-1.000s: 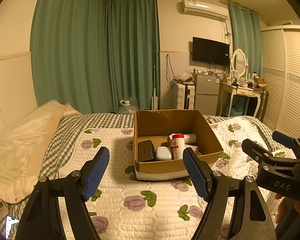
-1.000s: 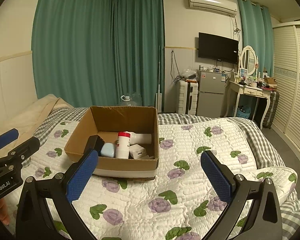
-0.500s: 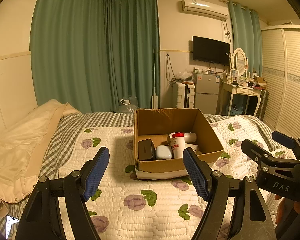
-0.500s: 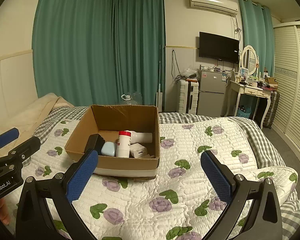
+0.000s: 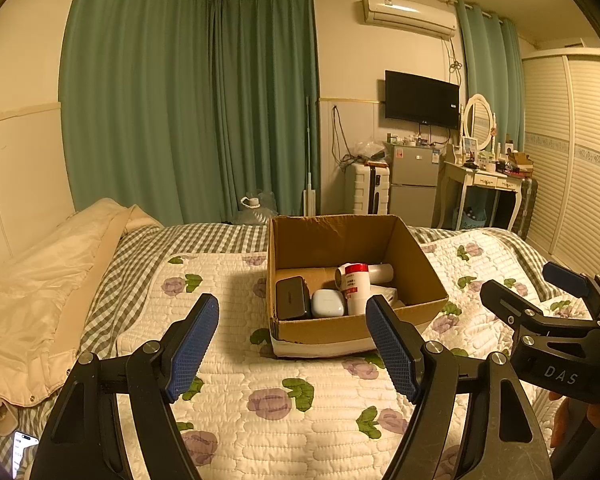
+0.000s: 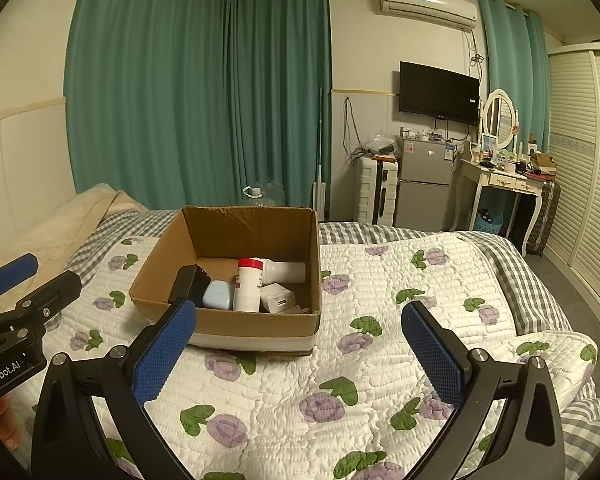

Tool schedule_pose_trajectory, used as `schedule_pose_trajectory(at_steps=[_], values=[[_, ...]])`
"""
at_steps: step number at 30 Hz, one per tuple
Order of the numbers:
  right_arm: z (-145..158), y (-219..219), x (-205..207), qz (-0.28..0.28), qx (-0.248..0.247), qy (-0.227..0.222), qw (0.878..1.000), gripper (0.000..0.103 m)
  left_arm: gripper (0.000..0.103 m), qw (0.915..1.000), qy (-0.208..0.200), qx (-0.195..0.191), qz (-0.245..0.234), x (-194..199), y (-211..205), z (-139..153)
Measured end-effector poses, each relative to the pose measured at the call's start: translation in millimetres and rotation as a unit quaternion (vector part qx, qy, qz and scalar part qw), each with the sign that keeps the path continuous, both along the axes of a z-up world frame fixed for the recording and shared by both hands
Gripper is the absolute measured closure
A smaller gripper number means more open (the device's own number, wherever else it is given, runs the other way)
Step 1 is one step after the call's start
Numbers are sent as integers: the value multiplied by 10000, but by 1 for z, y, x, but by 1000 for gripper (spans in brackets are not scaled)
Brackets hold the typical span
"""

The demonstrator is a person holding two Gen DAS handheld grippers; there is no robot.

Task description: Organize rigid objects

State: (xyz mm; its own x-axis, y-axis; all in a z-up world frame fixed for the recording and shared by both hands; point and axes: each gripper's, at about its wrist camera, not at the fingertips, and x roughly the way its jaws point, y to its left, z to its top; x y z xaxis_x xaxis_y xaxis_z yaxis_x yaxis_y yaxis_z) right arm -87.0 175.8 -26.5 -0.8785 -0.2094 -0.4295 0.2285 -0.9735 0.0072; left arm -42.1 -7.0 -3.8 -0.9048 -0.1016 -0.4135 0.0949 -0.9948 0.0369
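An open cardboard box (image 5: pixel 340 326) (image 6: pixel 256 324) stands on the quilted bed. Inside it are a black case (image 5: pixel 293 298) (image 6: pixel 190 286), a pale blue case (image 5: pixel 328 303) (image 6: pixel 218 295), an upright white bottle with a red cap (image 5: pixel 355 285) (image 6: pixel 249 285), a white bottle lying down (image 6: pixel 286 271) and a white charger (image 6: pixel 278 301). My left gripper (image 5: pixel 292 350) is open and empty, just short of the box. My right gripper (image 6: pixel 300 350) is open and empty, in front of the box and to its right. Each gripper shows at the edge of the other's view.
The floral quilt (image 6: pixel 380 320) covers the bed. A cream duvet (image 5: pixel 40 280) lies at the left and a phone (image 5: pixel 22 448) near the bed's left edge. Green curtains, a fridge (image 6: pixel 422 184), a dressing table (image 6: pixel 500 184) and a wardrobe stand beyond.
The right wrist view has shifted slightly, so the box sits a little further right in it. Both grippers stay open and empty.
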Motion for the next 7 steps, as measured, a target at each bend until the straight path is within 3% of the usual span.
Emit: schedule_pose_trajectory(at_steps=[7], values=[[0,0,-1,1,-1,3,10000,0,24,10000,-27,-18,1,-1,0,-4]])
